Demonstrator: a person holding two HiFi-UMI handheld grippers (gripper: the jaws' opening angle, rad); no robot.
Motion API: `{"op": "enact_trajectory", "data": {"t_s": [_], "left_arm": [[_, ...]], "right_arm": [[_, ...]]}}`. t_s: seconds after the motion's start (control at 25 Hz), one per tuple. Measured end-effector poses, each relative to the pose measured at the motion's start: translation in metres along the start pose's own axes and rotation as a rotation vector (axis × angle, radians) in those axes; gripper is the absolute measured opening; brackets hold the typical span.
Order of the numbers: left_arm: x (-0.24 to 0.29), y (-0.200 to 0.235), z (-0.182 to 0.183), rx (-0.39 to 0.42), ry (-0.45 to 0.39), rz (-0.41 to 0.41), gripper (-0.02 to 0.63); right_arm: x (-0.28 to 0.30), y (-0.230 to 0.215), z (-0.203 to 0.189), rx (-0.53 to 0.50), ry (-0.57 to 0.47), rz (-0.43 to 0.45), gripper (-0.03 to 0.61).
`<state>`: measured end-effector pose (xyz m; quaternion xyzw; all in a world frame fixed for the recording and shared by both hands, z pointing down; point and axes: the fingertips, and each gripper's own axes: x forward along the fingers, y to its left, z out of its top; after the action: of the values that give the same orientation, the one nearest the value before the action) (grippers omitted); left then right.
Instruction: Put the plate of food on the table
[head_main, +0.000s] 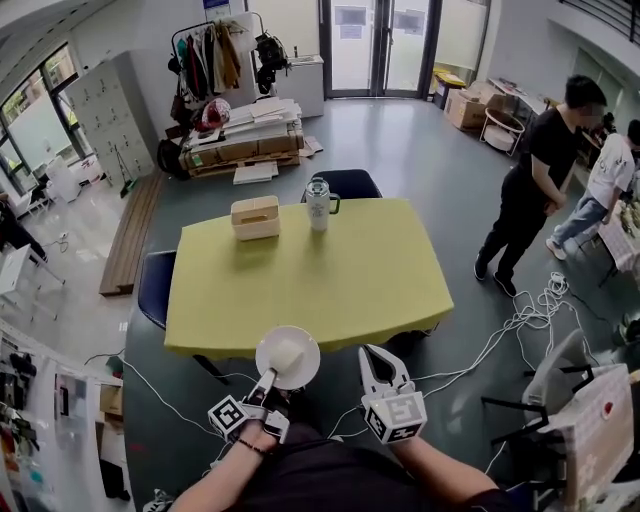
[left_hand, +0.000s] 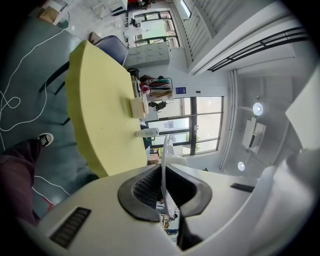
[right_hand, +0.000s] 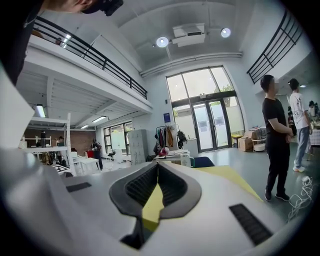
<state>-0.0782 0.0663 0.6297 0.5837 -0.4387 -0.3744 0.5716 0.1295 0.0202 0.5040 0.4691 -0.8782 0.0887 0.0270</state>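
A white plate (head_main: 304, 371) with a pale block of food (head_main: 287, 353) hangs just in front of the near edge of the yellow table (head_main: 300, 275), over the floor. My left gripper (head_main: 266, 381) is shut on the plate's near rim. In the left gripper view the plate (left_hand: 164, 160) shows edge-on, pinched between the dark pads (left_hand: 142, 192). My right gripper (head_main: 378, 356) hovers to the right of the plate, apart from it, shut and holding nothing. In the right gripper view its jaws (right_hand: 157, 167) meet, with the table (right_hand: 225, 175) beyond.
A wooden tissue box (head_main: 255, 217) and a lidded tumbler (head_main: 318, 204) stand at the table's far side. Dark chairs (head_main: 345, 183) sit behind and at the left (head_main: 155, 285). Two people (head_main: 530, 190) stand to the right. White cables (head_main: 520, 320) lie on the floor.
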Motion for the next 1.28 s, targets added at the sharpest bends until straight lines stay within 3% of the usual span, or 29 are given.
{"op": "enact_trajectory", "data": {"t_s": [0.24,0.92,1.08,1.28], "left_arm": [[0.050,0.000,0.019,0.023,0.054,-0.009,0.026],[0.191,0.007,0.134,0.016,0.217,0.004,0.026],[0.211,0.017,0.153,0.042,0.269,0.043,0.026],[0.229,0.021,0.169,0.037,0.295,0.036,0.026]], "right_arm": [[0.046,-0.021,0.012,0.006,-0.009,-0.007,0.012],[0.233,-0.045,0.048,-0.001,0.031,-0.082,0.012],[0.265,-0.046,0.061,-0.006,0.017,-0.099,0.012],[0.288,-0.049,0.067,-0.004,0.012,-0.115,0.012]]}}
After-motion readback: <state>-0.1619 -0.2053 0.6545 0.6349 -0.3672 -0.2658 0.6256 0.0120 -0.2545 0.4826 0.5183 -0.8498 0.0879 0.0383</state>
